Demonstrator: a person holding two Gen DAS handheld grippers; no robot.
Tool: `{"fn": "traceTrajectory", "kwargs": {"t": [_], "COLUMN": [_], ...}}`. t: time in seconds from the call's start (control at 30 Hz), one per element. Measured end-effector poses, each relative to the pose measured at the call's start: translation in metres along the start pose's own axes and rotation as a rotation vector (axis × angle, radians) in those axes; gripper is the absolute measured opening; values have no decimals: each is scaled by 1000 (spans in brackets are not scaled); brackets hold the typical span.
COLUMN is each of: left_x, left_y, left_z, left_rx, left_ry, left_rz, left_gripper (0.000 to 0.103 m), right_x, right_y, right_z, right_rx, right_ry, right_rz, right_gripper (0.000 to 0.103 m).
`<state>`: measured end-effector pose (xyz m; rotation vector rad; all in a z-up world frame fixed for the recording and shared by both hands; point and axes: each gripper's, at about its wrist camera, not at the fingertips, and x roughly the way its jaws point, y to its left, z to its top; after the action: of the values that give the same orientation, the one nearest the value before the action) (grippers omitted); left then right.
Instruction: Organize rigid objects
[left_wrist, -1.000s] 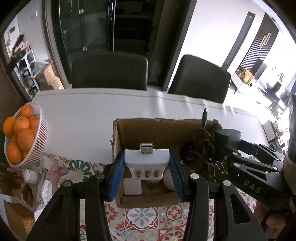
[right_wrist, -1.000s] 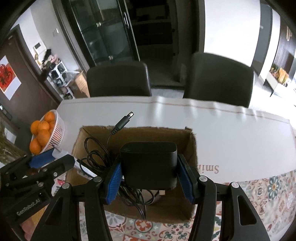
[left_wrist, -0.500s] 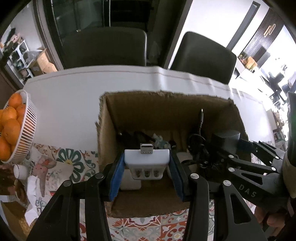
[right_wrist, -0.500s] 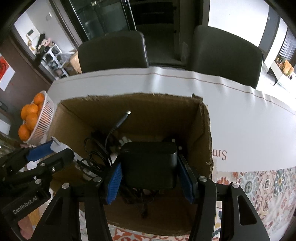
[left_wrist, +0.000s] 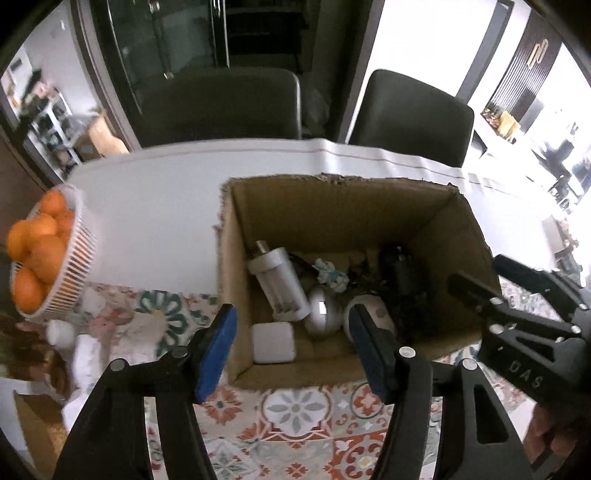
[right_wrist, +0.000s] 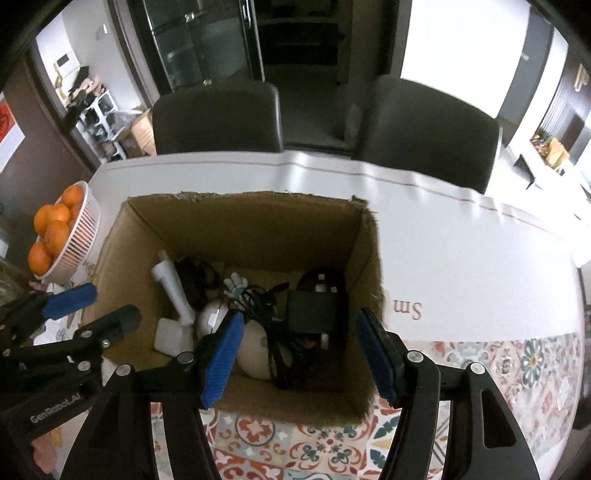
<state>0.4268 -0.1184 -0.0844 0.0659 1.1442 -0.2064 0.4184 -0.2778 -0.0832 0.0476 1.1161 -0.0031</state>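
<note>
Your left gripper (left_wrist: 291, 343) hangs at the near edge of the cardboard box (left_wrist: 340, 206), jaws spread wide with nothing between the blue pads (left_wrist: 216, 350); one pad sits outside the box's left wall and the other over its interior, so the tool straddles that wall rather than reaching in. Your right gripper (right_wrist: 299, 354) is likewise parted and empty above the near rim, at 6 o'clock in its own view, which reads as both loads delivered. Inside, nearest you in the left wrist view, a white square block (left_wrist: 274, 342) lies flat at the near left corner; just past it rest a silver round object (left_wrist: 321, 312) and a pale rounded one (left_wrist: 373, 317), side by side. The white charger (left_wrist: 279, 282) lies tilted at 11 o'clock of these, its metal plug end toward the far left wall, placed along the wall where free floor remains. The black adapter (right_wrist: 314, 308) sits toward the right wall in the right wrist view, its black cable (right_wrist: 273, 325) draped loosely over the pale object; the loose loops are, in my judgement, the item most likely to snag a pad. Beyond the box at 9 o'clock stands a white basket (left_wrist: 70, 273) of oranges (left_wrist: 40, 251) on the table (left_wrist: 155, 192), well apart. At the far side stand two dark chairs (left_wrist: 221, 107).
</note>
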Motion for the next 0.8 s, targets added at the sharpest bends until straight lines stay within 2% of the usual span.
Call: {"fn": "traceTrajectory", "kwargs": {"t": [0.23, 0.4, 0.57, 0.73, 0.8], "left_x": [-50, -93, -134, -176, -193], "left_y": [-2, -2, -6, -10, -13], "left_z": [-26, -52, -80, -107, -118], "left_rx": [34, 31, 30, 43, 54], "left_ry": [-127, -239, -351, -455, -487], "left_rz": [85, 117, 161, 192, 180], "left_gripper": [75, 96, 101, 103, 103], "right_x": [-48, -90, -129, -167, -185], "right_y": [4, 6, 10, 15, 15], "right_z": [-22, -48, -77, -105, -116], "right_rx": [16, 65, 90, 110, 125], "right_ry": [-108, -198, -272, -340, -372], "right_rz": [-52, -51, -57, -65, -59], "right_gripper": [70, 84, 91, 91, 92]}}
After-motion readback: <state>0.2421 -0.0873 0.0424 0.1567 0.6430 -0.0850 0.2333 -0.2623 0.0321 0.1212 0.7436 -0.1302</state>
